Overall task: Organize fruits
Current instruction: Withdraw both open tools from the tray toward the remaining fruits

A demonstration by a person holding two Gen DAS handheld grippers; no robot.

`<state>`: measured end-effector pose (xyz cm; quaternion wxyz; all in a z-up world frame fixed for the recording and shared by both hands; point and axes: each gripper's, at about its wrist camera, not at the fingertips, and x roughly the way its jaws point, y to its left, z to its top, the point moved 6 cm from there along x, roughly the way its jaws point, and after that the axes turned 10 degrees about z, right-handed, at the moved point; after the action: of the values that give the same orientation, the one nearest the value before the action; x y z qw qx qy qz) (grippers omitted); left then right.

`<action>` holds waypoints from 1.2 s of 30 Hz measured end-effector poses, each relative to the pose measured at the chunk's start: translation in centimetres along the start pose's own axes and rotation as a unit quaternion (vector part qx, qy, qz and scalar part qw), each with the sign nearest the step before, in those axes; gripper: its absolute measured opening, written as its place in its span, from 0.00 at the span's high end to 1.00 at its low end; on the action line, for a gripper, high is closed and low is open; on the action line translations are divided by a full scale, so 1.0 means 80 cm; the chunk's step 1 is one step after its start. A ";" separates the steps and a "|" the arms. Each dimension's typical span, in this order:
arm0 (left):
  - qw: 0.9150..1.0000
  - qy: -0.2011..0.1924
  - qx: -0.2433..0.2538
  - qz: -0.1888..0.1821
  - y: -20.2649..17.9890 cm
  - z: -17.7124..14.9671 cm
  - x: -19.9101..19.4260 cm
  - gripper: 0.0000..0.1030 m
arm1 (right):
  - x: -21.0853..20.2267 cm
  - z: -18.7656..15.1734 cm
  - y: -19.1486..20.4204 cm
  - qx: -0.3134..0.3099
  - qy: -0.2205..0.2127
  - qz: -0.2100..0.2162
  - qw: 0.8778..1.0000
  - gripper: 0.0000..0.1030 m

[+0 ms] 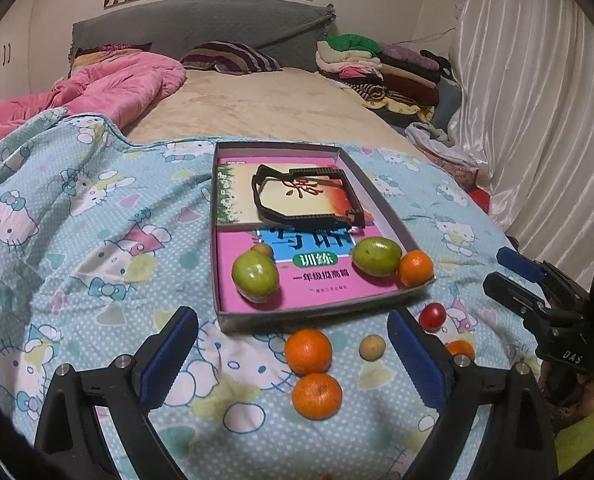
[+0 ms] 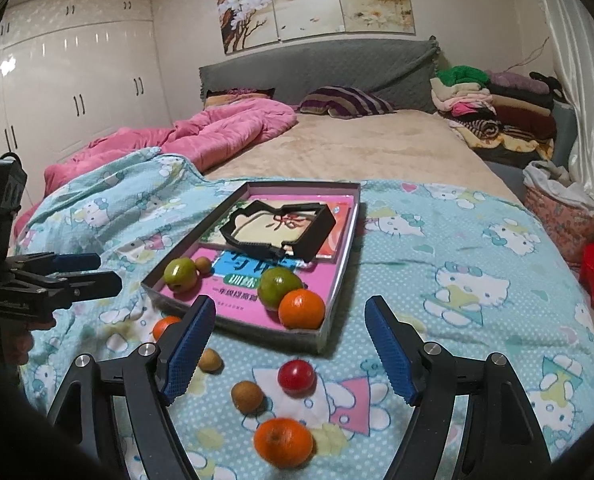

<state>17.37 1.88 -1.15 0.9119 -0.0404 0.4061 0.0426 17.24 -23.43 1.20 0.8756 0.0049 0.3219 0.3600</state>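
Observation:
A shallow grey box (image 1: 317,316) (image 2: 339,280) lined with books lies on the blue cartoon bedspread. In it sit two green fruits (image 1: 255,276) (image 1: 377,256), an orange (image 1: 415,268) (image 2: 301,309) and a small brown fruit (image 1: 263,249). Loose in front of it are two oranges (image 1: 308,351) (image 1: 317,395), a brown fruit (image 1: 372,347), a red fruit (image 1: 432,317) (image 2: 297,378), another brown fruit (image 2: 248,397) and an orange (image 2: 283,442). My left gripper (image 1: 293,360) (image 2: 109,272) hovers open over the two oranges. My right gripper (image 2: 289,356) (image 1: 493,268) is open above the red fruit, holding nothing.
A black plastic frame (image 1: 309,196) rests on the books at the box's far end. A pink quilt (image 2: 217,136) and pillows lie farther up the bed, folded clothes (image 2: 497,112) are stacked at the far right, and a fabric basket (image 2: 557,216) stands by the curtain.

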 end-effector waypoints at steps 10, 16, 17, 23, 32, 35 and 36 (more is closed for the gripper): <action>1.000 0.016 0.023 -0.001 -0.017 -0.029 -0.005 0.07 | -0.006 -0.035 0.008 0.004 0.024 -0.009 1.000 0.24; 0.999 0.024 0.028 0.001 -0.018 -0.042 -0.007 0.07 | -0.006 -0.045 0.018 -0.001 0.031 -0.008 0.999 0.24; 0.999 0.026 0.028 0.001 -0.018 -0.044 -0.008 0.07 | -0.007 -0.047 0.019 0.000 0.033 -0.008 0.999 0.24; 0.999 0.030 0.029 0.002 -0.015 -0.051 -0.016 0.07 | -0.012 -0.052 0.024 0.003 0.035 -0.006 0.999 0.24; 0.999 0.034 0.032 0.004 -0.013 -0.058 -0.022 0.07 | -0.018 -0.059 0.029 0.002 0.040 -0.009 0.999 0.24; 0.999 0.036 0.032 0.003 -0.013 -0.061 -0.022 0.07 | -0.020 -0.062 0.030 0.002 0.043 -0.011 0.999 0.24; 0.999 0.036 0.032 0.002 -0.014 -0.062 -0.023 0.07 | -0.020 -0.064 0.031 0.001 0.044 -0.012 0.999 0.24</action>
<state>12.60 0.13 -3.10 0.8974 -0.0117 0.4401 0.0302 11.94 -23.75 -1.35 0.8645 -0.0142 0.3608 0.3496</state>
